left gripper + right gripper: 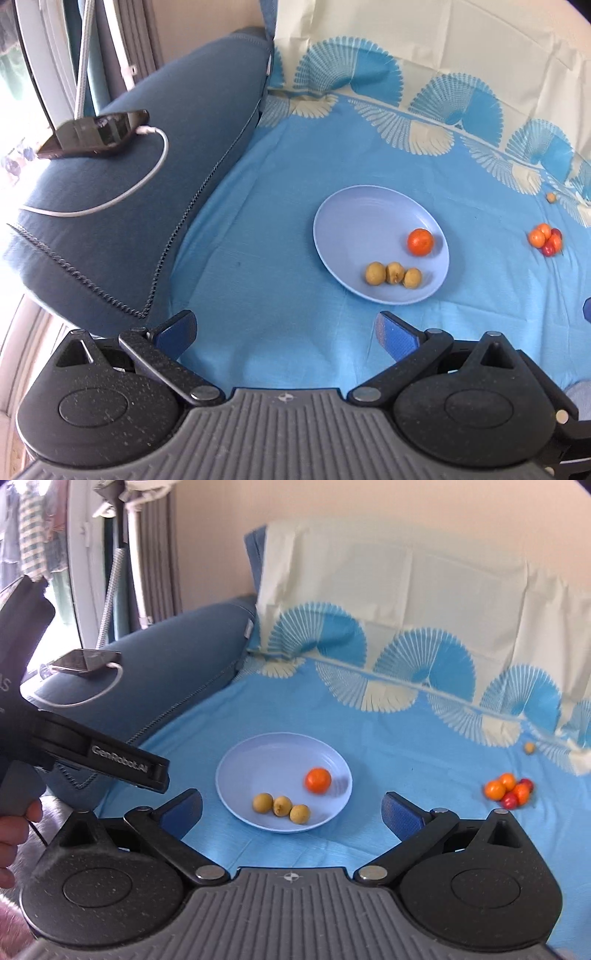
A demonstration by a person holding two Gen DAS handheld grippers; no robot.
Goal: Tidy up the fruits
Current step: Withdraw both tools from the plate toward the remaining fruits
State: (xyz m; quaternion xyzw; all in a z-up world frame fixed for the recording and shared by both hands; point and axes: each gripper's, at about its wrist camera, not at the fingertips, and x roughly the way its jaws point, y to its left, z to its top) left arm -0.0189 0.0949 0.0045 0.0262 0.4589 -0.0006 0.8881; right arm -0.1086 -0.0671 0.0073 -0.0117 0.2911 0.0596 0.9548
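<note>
A pale blue plate (354, 214) (266, 757) lies on the blue sheet. It holds an orange fruit (420, 242) (318, 780) and three small yellow-green fruits (393, 274) (281, 805). A cluster of small orange and red fruits (546, 238) (509, 789) lies on the sheet to the right, and one small yellow fruit (551, 197) (529, 747) farther back. My left gripper (284, 334) is open and empty, short of the plate. My right gripper (291, 814) is open and empty, just in front of the plate. The left gripper's body (96, 753) shows at the left in the right wrist view.
A dark blue cushion (147, 192) (166, 664) lies left of the plate with a phone (92, 134) (86, 661) and a white cable (122, 192) on it. A cream and blue patterned cloth (424, 55) (406, 609) rises behind the sheet.
</note>
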